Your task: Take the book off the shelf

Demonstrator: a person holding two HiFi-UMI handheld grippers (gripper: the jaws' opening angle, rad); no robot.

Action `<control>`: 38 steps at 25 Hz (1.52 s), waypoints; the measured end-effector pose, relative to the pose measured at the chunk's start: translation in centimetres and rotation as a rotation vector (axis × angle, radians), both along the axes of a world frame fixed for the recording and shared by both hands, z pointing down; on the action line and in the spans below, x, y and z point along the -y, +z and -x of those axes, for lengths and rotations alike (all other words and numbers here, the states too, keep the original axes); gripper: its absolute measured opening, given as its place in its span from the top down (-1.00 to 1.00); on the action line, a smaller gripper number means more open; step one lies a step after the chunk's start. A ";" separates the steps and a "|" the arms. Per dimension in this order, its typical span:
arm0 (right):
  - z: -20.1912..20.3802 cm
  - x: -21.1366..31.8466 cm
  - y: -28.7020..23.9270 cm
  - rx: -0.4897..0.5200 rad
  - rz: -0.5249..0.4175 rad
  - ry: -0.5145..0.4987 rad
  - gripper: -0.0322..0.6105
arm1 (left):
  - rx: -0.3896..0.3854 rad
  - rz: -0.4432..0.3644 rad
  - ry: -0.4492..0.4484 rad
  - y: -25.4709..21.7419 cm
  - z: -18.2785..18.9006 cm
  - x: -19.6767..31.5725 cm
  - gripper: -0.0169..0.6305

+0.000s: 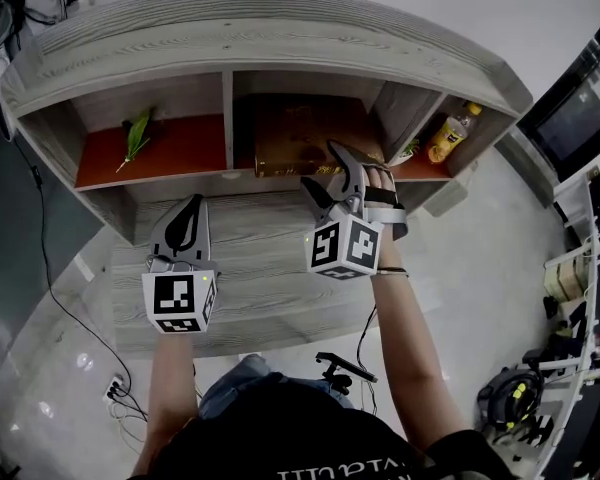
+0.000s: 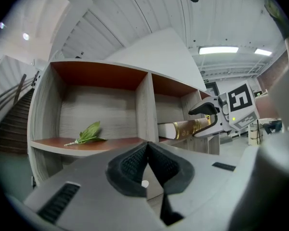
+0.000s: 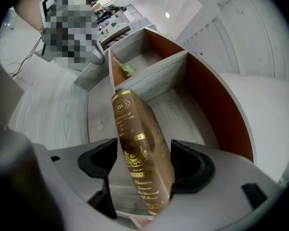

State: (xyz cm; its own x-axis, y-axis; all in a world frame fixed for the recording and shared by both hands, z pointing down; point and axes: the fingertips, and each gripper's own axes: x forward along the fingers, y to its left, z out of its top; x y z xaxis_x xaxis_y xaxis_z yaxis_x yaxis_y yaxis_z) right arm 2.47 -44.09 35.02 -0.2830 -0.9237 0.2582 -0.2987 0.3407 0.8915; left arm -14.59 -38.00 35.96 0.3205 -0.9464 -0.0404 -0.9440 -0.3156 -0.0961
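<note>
Right tongs [image 3: 144, 160] grasp the brown book [image 1: 290, 138] at the shelf's [image 1: 280, 43] middle compartment. Left tongs [image 2: 147, 165] hang clenched, empty, over the desk [image 1: 265, 273].

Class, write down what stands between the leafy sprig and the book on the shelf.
An upright wooden divider separates the leafy sprig from the book, clearest in the left gripper view.
</note>
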 end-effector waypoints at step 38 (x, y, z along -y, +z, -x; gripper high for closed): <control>1.1 3.0 2.8 -0.283 -0.054 0.014 -0.21 | 0.028 0.035 0.071 1.9 -0.6 0.4 0.92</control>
